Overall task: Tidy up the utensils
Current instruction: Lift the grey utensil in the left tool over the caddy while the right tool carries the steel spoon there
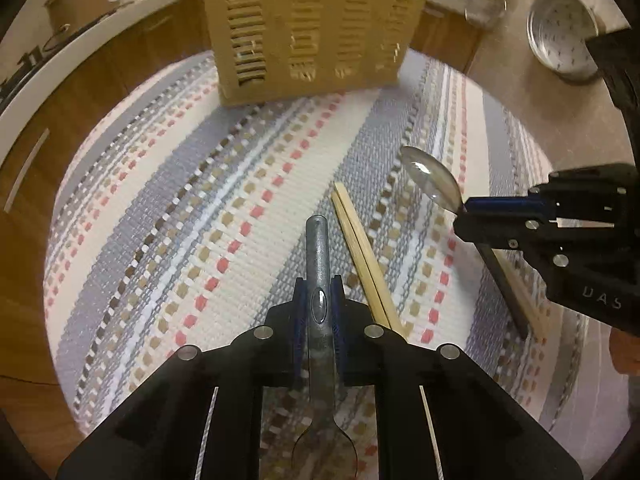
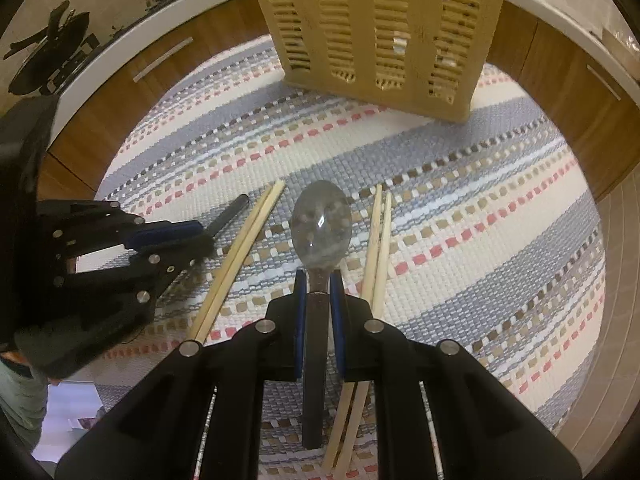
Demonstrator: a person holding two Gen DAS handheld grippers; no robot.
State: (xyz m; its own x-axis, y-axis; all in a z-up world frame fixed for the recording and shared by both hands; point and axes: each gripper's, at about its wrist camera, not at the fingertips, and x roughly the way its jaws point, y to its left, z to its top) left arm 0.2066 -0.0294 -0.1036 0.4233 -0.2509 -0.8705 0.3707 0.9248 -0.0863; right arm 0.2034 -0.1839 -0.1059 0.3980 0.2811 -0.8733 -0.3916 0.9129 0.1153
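Note:
My left gripper (image 1: 319, 280) is shut on a grey metal utensil handle (image 1: 318, 248) that points forward; its forked end shows low between the fingers. My right gripper (image 2: 319, 276) is shut on a metal spoon (image 2: 321, 228) with the bowl forward. The spoon (image 1: 430, 180) and right gripper (image 1: 464, 216) also show at the right of the left wrist view. The left gripper (image 2: 200, 236) shows at the left of the right wrist view. A tan slotted utensil basket (image 1: 316, 28) (image 2: 384, 28) stands ahead on the striped mat (image 1: 200, 208) (image 2: 480, 208).
One pair of wooden chopsticks (image 2: 236, 256) (image 1: 364, 260) lies on the mat between the grippers, another pair (image 2: 378, 248) right of the spoon. A metal bowl (image 1: 564, 34) stands at the far right. Wooden cabinets (image 2: 112, 100) ring the mat.

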